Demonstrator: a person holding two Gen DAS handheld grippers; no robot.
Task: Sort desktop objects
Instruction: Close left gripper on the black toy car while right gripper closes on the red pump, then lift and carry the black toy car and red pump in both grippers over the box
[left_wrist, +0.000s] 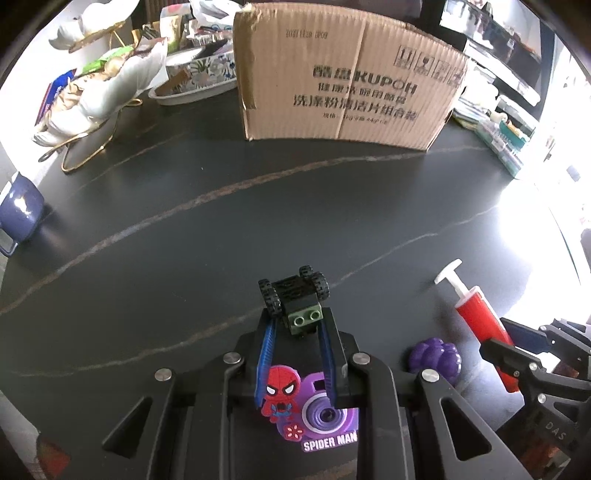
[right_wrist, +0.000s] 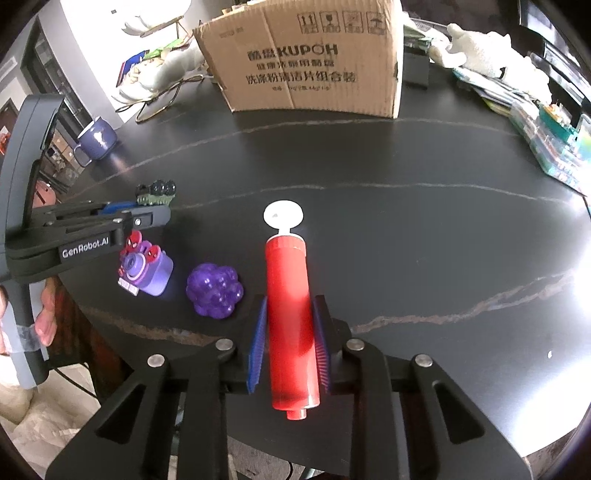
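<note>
Toy car (left_wrist: 295, 301) of black and green bricks sits clamped in the left gripper (left_wrist: 297, 328) on the dark table (left_wrist: 184, 229). To its right, the right gripper (right_wrist: 290, 325) is closed on a red hand pump (right_wrist: 290, 314), with a purple grape toy (right_wrist: 214, 290) and a Spider-Man toy camera (right_wrist: 146, 271) lying between them.

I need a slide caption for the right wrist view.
Right gripper shut on red pump, beside purple grape toy.

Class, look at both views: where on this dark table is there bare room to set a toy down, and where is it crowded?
Bare: the wide middle of the table, between the cardboard box and the toy car. Crowded: the near edge, with the purple camera toy, grape toy and red pump.
</note>
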